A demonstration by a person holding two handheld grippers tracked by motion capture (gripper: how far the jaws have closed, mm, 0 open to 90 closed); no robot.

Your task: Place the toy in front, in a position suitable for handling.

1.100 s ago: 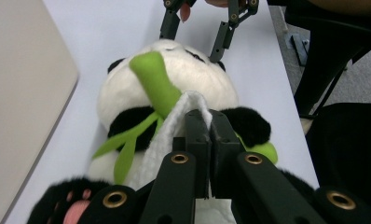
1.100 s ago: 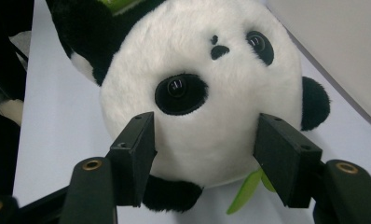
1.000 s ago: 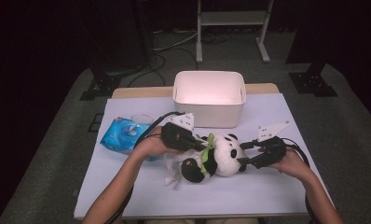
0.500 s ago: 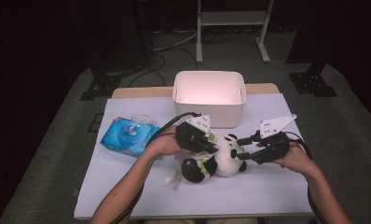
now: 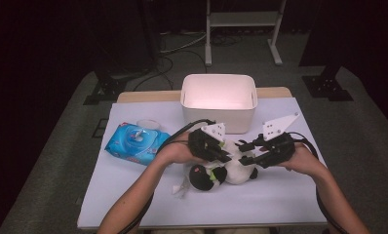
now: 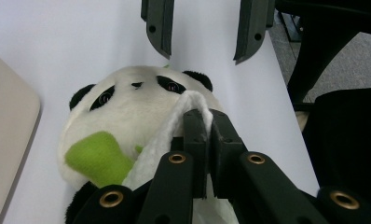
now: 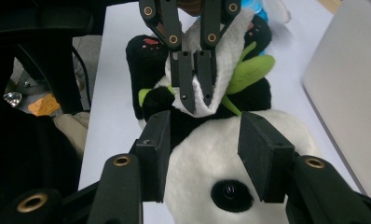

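The panda (image 5: 231, 168) lies on the tabletop (image 5: 289, 200) at 6 o'clock from the white bin (image 5: 219, 100). My left claw (image 6: 204, 133) is clamped on a white cloth (image 6: 162, 140) over it; my right claw (image 7: 202, 149) stands apart around the head. The pinch looks thin, I think; a tug could slip the cloth free or drag the toy sideways.

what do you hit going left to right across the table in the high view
blue wipes pack → left gripper, shut on a white cloth over the panda → right gripper, fingers open beside the panda plush. The white bin sits farther back, so it is left out of the order.
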